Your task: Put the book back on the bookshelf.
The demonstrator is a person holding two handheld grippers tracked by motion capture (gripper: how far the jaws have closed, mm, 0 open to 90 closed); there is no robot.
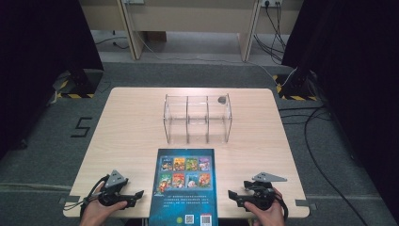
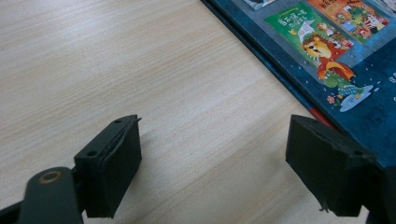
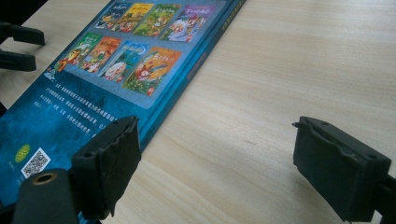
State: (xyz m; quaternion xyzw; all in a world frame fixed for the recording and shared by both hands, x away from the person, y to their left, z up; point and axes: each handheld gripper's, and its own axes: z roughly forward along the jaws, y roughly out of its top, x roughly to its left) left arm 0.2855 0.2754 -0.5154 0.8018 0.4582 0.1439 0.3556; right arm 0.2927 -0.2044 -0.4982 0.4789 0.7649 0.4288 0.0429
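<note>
Step in hand, by judgement: approach, with nothing grasped yet. Left gripper (image 1: pixel 134 195) rests at the near edge of the surface (image 1: pixel 127 127), jaws spread wide and empty, pointing toward the book's left edge. The book (image 1: pixel 185 188) lies flat, back cover up, between the 2 grippers; in the left gripper view its edge passes just beyond the right-hand jaw, apart from the left-hand one. Beyond the book stands a clear rack (image 1: pixel 197 118) with 3 slots, empty. Right gripper (image 1: pixel 234 195) mirrors this, jaws released; its left-hand jaw sits at the book's right edge. Next move likely calls for closing inward on an edge and lifting.
</note>
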